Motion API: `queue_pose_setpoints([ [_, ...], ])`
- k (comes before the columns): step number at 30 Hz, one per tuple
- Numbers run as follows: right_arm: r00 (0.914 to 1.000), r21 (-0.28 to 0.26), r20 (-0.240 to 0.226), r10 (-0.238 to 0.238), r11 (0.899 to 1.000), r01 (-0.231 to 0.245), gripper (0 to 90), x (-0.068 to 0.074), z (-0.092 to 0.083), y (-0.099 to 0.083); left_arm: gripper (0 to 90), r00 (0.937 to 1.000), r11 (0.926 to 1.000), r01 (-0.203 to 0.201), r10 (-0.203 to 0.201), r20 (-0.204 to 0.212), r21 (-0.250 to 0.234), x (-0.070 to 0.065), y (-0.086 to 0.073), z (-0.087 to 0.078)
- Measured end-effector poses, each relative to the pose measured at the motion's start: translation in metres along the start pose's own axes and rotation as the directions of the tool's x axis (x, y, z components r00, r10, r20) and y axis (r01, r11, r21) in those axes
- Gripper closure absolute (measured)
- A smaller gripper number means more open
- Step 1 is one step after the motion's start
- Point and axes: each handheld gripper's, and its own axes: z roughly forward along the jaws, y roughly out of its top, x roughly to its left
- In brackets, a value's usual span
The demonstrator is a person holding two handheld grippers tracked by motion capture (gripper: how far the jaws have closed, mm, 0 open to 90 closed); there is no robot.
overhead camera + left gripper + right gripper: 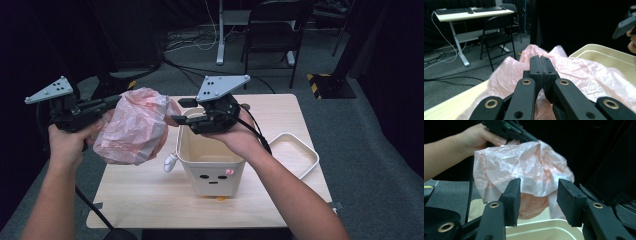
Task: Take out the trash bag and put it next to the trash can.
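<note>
A crumpled pink plastic bag (134, 125) hangs in the air over the table's left side, just left of a cream bin (210, 160) with a small face on its front. My left gripper (116, 101) is shut on the bag's top edge; in the left gripper view the closed jaws pinch the pink film (506, 75). My right gripper (181, 111) hovers over the bin's far-left rim, its jaws apart and facing the bag (524, 167). Nothing sits between the right fingertips (511, 195); the bag hangs a little beyond them.
A white rectangular frame or lid (295, 155) lies on the wooden table (150, 195) right of the bin. A small white object (170, 161) sits at the bin's left side. Beyond the table stand a black folding chair (272, 30) and a desk leg (220, 35).
</note>
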Motion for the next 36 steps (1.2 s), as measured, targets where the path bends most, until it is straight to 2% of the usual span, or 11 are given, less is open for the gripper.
queue_pose_setpoints([
  [7, 0.9996, 0.007, 0.027, 0.004, 1.0, -0.004, 52.5, -0.003, -0.012, -0.006, 89.8, 0.9999, 0.9999, -0.004, 0.004, 0.011, 0.017, 0.002, -0.017, 0.013],
  [19, 0.9987, 0.008, 0.05, 0.001, 1.0, -0.001, 51.8, -0.001, -0.03, -0.015, 89.8, 0.9994, 0.9973, 0.022, -0.02, -0.029, 0.07, 0.013, -0.043, 0.033],
  [27, 0.999, 0.015, 0.045, 0.008, 1.0, -0.008, 51.4, 0.001, -0.035, -0.023, 89.8, 0.9992, 0.9951, 0.036, -0.034, -0.019, 0.092, 0.015, -0.06, 0.048],
  [36, 0.9985, 0.002, 0.054, 0.009, 1.0, -0.009, 51.7, 0.004, -0.044, -0.027, 89.8, 0.9988, 0.9915, 0.037, -0.033, -0.037, 0.125, 0.018, -0.072, 0.061],
])
